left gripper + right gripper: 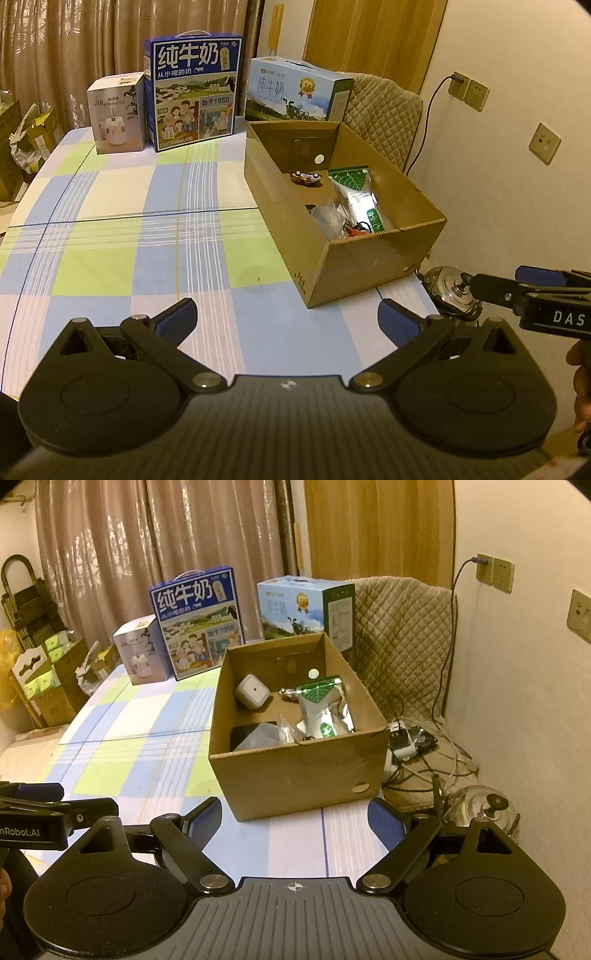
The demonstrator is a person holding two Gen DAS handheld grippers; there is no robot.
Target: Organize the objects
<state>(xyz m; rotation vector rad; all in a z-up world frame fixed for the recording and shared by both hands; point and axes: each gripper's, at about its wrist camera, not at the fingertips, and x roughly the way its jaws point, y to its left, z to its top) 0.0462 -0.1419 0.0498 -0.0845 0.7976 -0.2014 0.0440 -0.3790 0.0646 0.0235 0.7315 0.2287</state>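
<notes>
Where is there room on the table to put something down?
The checked tablecloth is bare from the cardboard box across to its left edge, and forward from the milk cartons to both grippers. Inside the box it is crowded: a foil pouch, a white cube and bags.

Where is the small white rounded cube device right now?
The small white rounded cube device lies inside the open cardboard box, at its back left in the right wrist view, left of the green-and-silver foil pouch.

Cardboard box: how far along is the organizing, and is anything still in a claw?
Done: the cardboard box already holds a green leaf pouch, a small white cube, a toy car and clear bags. In hand: nothing; left claw and right claw are open. Left: no loose item shows on the checked tablecloth.
</notes>
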